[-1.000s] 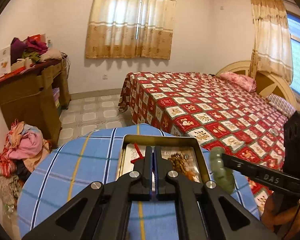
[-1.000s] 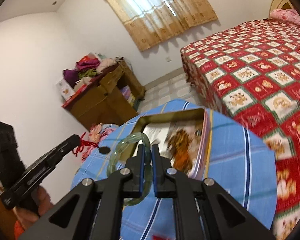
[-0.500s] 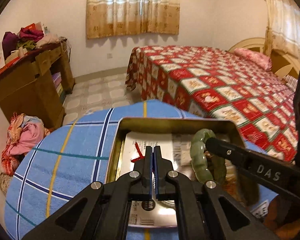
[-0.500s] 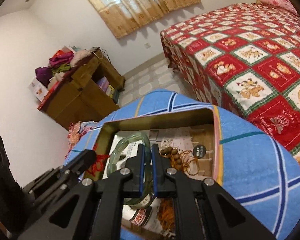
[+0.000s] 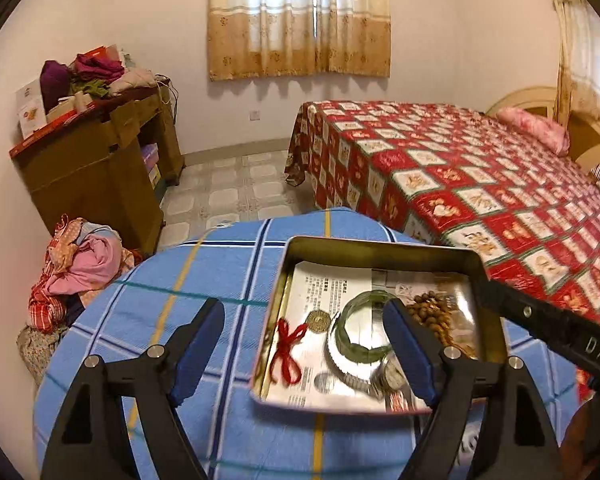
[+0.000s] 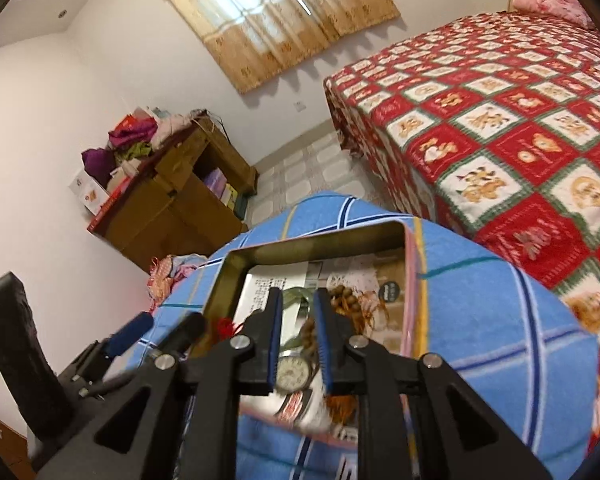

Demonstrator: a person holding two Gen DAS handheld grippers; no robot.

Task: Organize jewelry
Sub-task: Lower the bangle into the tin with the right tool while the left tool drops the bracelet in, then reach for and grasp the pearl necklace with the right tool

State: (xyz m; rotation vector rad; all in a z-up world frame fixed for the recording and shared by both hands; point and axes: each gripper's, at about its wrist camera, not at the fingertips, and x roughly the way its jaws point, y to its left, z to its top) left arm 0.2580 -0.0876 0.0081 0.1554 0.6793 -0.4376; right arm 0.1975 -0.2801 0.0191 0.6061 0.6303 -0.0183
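Your left gripper point(image 5: 304, 344) has just opened wide and holds nothing; its fingers straddle the tin's point(image 5: 380, 245) left wall. The tin sits on the blue plaid cloth point(image 5: 204, 280). Inside it, left to right: red cord point(image 5: 286, 346), gold charm point(image 5: 318, 322), green bangle point(image 5: 354, 334) lying flat, brown beads point(image 5: 430, 312). A watch point(image 6: 294, 372) lies near the tin's near edge. Your right gripper point(image 6: 298, 338) has just opened a little; narrow gap, nothing gripped, the watch and beads show through it below. Bed point(image 5: 480, 168) is on the right.
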